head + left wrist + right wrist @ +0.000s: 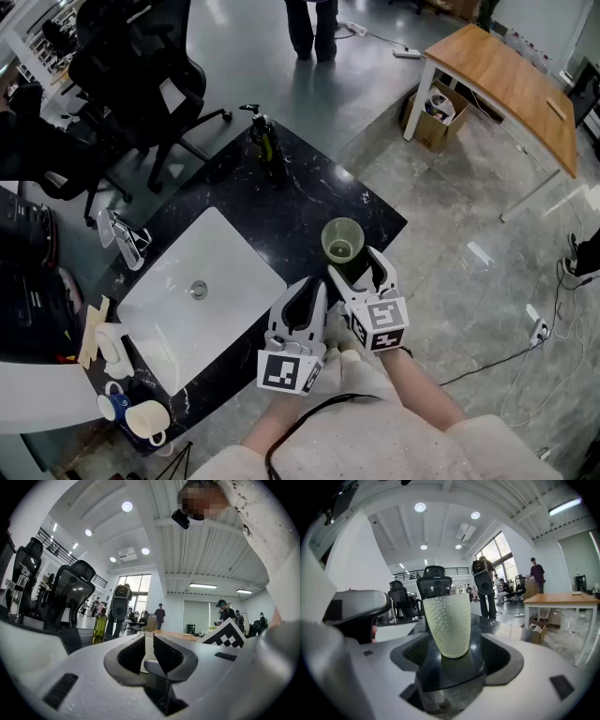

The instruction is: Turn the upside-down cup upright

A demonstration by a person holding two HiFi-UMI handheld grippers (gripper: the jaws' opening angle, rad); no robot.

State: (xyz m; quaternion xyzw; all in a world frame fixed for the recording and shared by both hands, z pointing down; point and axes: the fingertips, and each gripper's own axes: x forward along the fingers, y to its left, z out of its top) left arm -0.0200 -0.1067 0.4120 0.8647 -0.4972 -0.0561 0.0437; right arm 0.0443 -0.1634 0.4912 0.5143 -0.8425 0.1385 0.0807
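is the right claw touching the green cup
Apart. Right gripper view: the cup stands inside the open right claw, with dark counter showing on both sides.

**Head view:** you look steeply down from above the dark counter (281,216), with the left gripper (314,289) and right gripper (358,267) at lower centre.

**Left gripper view:** low and level, facing the bottle (99,623) at left of centre, which the head view shares.

**Right gripper view:** close behind the cup (446,625) at centre frame, also shared with the head view.
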